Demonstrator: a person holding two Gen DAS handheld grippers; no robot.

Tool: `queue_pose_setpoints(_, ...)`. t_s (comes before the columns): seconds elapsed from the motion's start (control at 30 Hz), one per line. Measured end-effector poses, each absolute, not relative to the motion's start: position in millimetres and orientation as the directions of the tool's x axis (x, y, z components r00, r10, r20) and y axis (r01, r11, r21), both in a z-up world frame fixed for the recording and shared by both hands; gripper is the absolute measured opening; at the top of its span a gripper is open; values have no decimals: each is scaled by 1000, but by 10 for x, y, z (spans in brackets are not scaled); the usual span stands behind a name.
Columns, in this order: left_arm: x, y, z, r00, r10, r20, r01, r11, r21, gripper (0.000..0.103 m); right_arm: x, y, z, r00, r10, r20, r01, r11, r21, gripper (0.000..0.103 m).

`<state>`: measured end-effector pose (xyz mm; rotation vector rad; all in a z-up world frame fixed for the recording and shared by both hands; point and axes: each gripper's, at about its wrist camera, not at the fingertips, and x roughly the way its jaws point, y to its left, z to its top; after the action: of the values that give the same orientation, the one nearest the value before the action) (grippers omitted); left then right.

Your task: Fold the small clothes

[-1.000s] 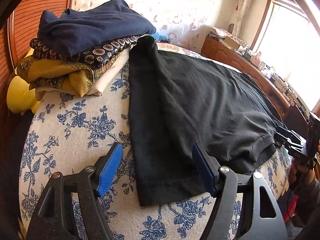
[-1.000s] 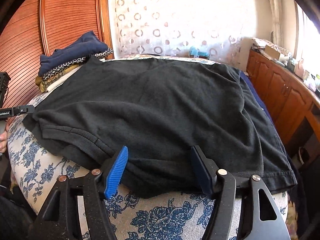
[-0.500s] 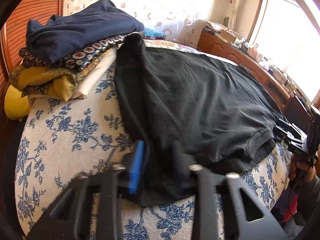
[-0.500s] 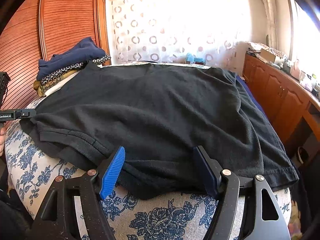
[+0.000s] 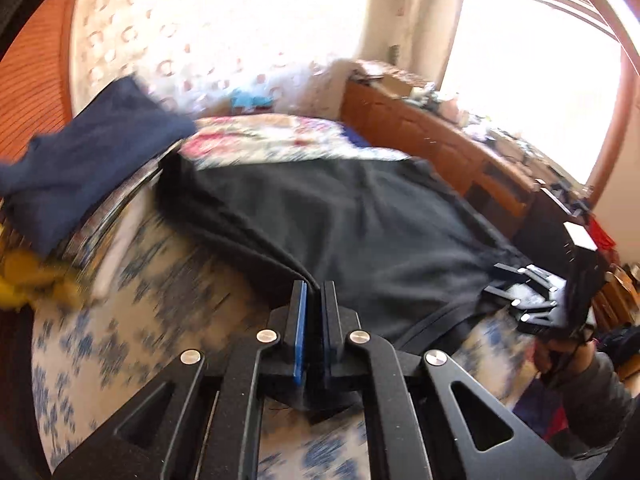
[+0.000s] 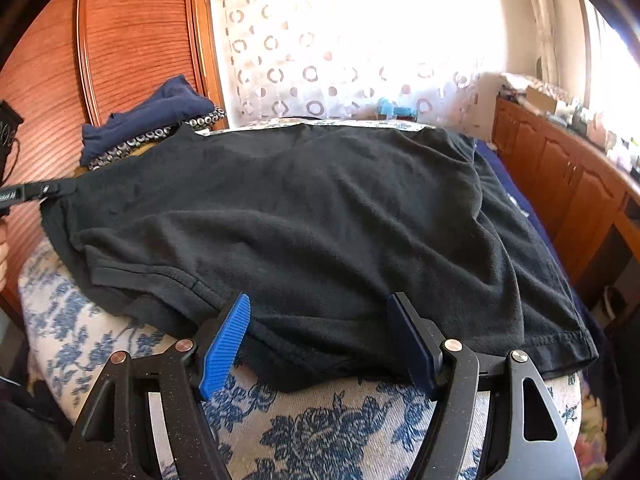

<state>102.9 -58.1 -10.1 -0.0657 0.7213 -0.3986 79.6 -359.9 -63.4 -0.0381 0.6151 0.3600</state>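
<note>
A black t-shirt (image 6: pixel 320 216) lies spread over a bed with a blue floral cover (image 6: pixel 320 432). My left gripper (image 5: pixel 314 292) is shut on the shirt's near left edge (image 5: pixel 280 256) and lifts it, with cloth pulled taut from the pinch. It also shows at the left edge of the right wrist view (image 6: pixel 40 191). My right gripper (image 6: pixel 320 320) is open, its blue fingertips (image 6: pixel 228 332) straddling the shirt's near hem without gripping it. It shows at the right of the left wrist view (image 5: pixel 528 296).
A stack of folded clothes topped by a navy garment (image 5: pixel 84 160) sits at the bed's far left, next to a wooden wardrobe (image 6: pixel 120 48). A wooden cabinet (image 6: pixel 560 184) runs along the right under a bright window. A patterned curtain (image 6: pixel 340 52) hangs behind.
My left gripper closed on the shirt's left edge and is lifting it, with the view blurred by motion. My right gripper stayed open over the near hem.
</note>
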Motion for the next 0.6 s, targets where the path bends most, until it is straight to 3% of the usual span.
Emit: queue_pose_setpoints(0.6,1599,-2473,589,543,-599,-588,639,749,-173,7,603,-4580,-499,819,264,-509,-219,964,148,73)
